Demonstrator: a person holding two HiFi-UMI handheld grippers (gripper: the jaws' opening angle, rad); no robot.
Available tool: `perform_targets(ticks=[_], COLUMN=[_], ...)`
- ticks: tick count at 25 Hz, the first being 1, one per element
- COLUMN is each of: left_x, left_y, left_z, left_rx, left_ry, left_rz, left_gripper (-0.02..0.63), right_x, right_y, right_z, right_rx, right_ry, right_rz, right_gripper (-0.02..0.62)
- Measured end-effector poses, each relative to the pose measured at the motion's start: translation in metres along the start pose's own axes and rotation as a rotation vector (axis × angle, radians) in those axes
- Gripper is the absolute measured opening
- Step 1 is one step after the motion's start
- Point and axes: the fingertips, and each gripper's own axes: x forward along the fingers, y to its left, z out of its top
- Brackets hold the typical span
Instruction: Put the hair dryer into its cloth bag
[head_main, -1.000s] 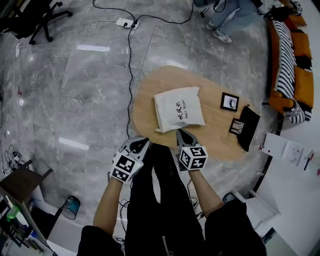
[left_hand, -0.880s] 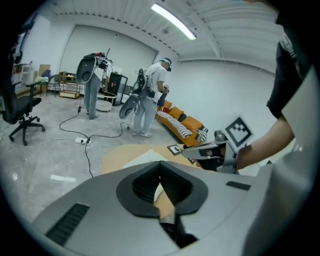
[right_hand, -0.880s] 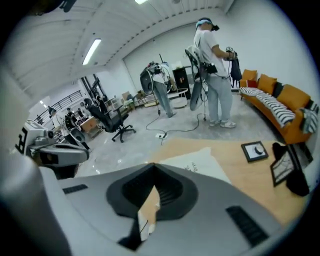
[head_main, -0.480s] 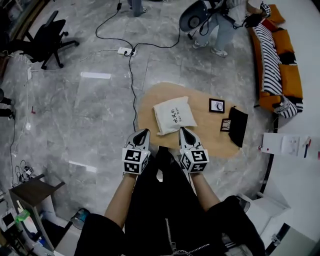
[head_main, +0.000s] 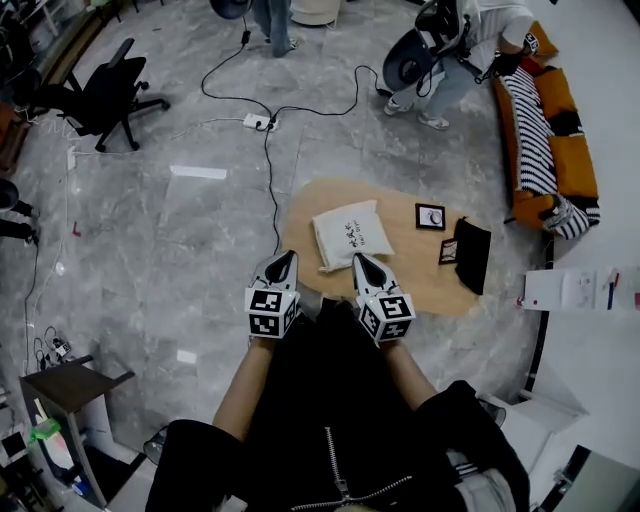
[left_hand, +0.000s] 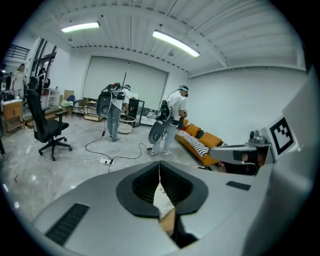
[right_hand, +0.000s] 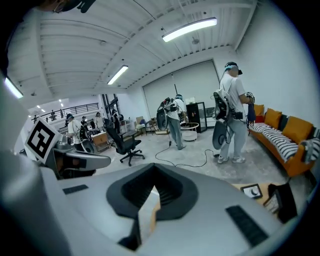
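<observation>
Grippers: left gripper (head_main: 282, 259) and right gripper (head_main: 361, 261) both clamped shut, nothing held. Just ahead, between their tips, cloth bag (head_main: 350, 233) lies on table (head_main: 420, 285), plump; hair dryer not visible. Likely bagged; next, check bag mouth.

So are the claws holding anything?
Nothing. The left gripper and the right gripper are both shut and empty; the cloth bag lies on the table.
</observation>
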Motion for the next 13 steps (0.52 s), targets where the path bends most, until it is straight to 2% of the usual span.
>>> perform_targets(ticks=[8, 13], left_x=[-0.014, -0.018], left_y=[0.009, 0.009], left_z=[0.003, -0.001], left_rx=[0.006, 0.016], left_ry=[-0.005, -0.013], left_rz=[-0.005, -0.015], left_gripper=[0.015, 0.015], right_x=[0.005, 0.009], right_y=[0.03, 0.042], right_z=[0.025, 0.019], right_rx=[-0.039, -0.04], right_ry=[-0.042, -0.042], right_rz=[0.069, 0.083], right_gripper=[0.009, 0.009])
